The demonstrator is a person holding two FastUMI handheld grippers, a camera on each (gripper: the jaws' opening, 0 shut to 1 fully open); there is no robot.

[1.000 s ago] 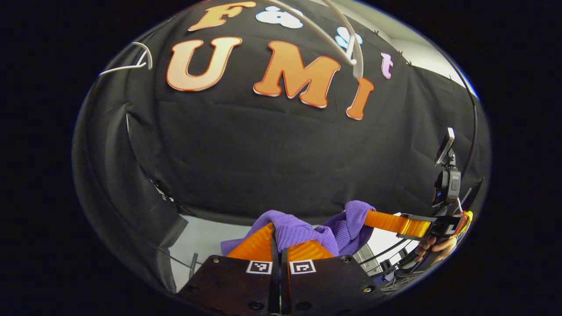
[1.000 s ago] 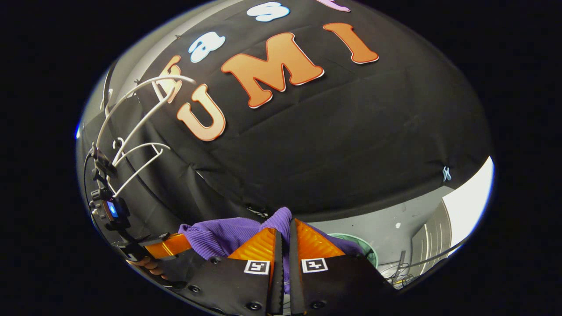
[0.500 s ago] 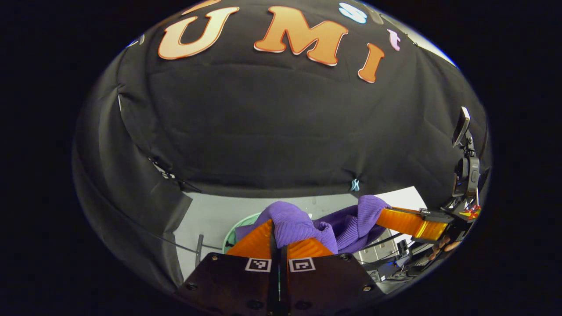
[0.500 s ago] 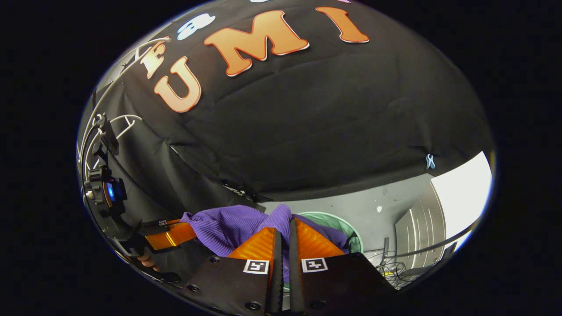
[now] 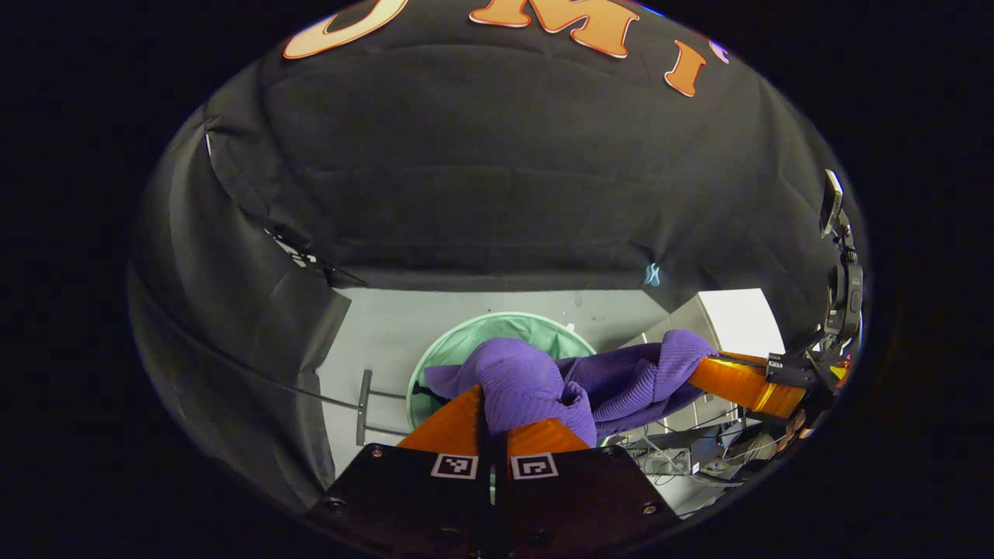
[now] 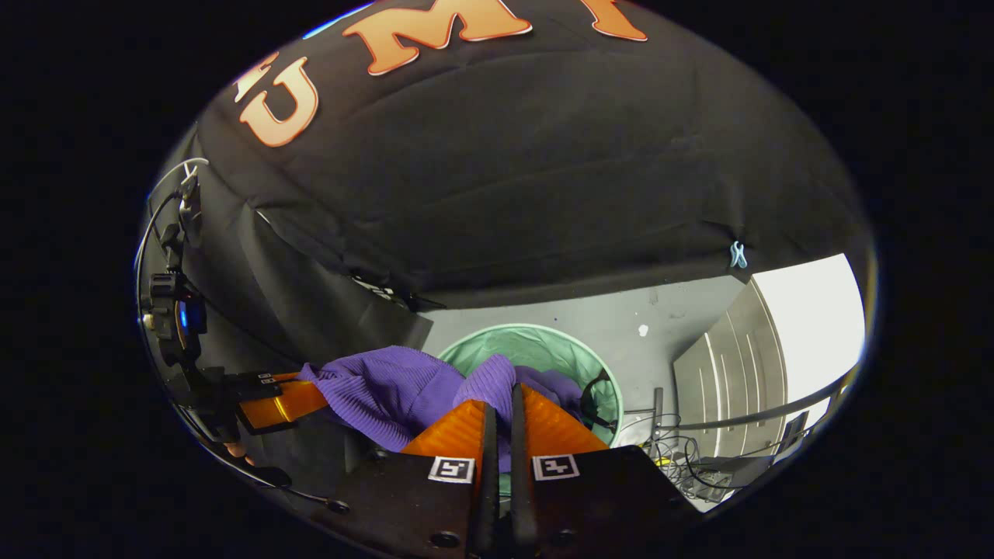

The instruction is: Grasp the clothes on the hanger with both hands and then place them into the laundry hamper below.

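Garment (image 5: 613, 380) stretched between left gripper (image 5: 497, 423) and right gripper (image 6: 501, 423), laundry hamper (image 6: 543, 349) below on floor (image 6: 668, 326)

A recording booth: black cloth wall (image 5: 481, 178), grey floor (image 6: 683, 318) (loose cables (image 6: 683, 466) at its edge).

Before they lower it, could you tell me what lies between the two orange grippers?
The purple knit garment spans from the left gripper to the right gripper in the left gripper view, above the green mesh hamper.

Both views angled down, close above shared hamper (image 5: 497, 326) (image 6: 536, 341)
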